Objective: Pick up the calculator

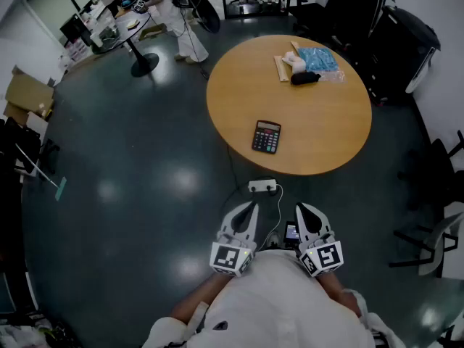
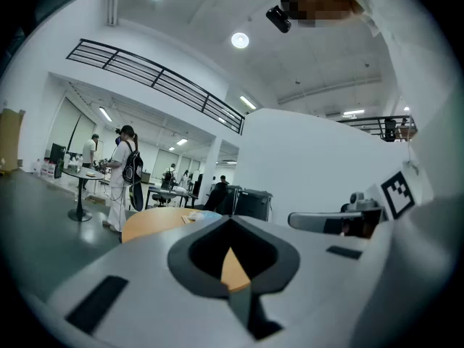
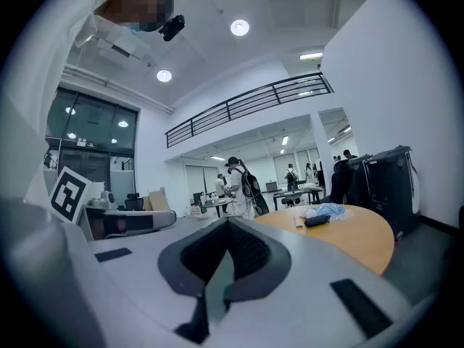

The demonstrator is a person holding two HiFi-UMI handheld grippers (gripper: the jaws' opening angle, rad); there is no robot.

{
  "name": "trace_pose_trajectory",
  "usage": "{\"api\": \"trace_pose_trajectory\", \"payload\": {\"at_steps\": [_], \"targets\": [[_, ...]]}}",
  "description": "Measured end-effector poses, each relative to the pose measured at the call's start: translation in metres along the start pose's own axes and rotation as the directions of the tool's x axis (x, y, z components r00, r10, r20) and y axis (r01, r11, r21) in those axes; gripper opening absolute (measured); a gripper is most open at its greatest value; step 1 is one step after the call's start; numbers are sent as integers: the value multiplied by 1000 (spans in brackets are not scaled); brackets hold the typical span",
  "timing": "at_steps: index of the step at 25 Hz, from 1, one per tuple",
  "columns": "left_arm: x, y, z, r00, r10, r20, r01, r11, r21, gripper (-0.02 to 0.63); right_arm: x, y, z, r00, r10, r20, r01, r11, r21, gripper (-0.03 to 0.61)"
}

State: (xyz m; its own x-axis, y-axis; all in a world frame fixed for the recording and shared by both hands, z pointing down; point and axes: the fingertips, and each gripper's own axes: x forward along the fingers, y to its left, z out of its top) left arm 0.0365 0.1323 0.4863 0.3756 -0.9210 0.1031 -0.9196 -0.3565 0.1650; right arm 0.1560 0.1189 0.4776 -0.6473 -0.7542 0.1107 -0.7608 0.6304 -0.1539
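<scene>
Near me, my left gripper (image 1: pixel 251 207) and right gripper (image 1: pixel 302 209) are both clenched empty; calculator (image 1: pixel 266 137) sits on the far tabletop (image 1: pixel 330 125).

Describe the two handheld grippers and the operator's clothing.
The left gripper and right gripper match: light-grey plastic bodies with tapered jaws that have dark inner pads. Each carries a marker cube printed with black-and-white square codes. The person wears a white top with white sleeves.
</scene>
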Motion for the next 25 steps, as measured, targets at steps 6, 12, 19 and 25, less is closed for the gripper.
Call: {"api": "trace_pose_trajectory", "payload": {"at_steps": [6, 12, 19, 25], "targets": [[0, -1, 2, 1000, -12, 0, 12, 1000, -5, 7, 1, 1, -2, 1000, 3, -9, -3, 1000, 1, 14], [0, -1, 0, 1000, -12, -7, 12, 1000, -6, 6, 1, 2, -4, 1000, 12, -14, -12, 1000, 9, 14], [4, 0, -5, 1000, 19, -17, -19, 1000, -22, 8, 0, -8, -2, 1000, 20, 2, -20, 999, 40, 15], [7, 11, -6, 997, 74, -13, -75, 996, -50, 6, 8, -15, -8, 999, 48, -22, -47, 997, 55, 15]]}}
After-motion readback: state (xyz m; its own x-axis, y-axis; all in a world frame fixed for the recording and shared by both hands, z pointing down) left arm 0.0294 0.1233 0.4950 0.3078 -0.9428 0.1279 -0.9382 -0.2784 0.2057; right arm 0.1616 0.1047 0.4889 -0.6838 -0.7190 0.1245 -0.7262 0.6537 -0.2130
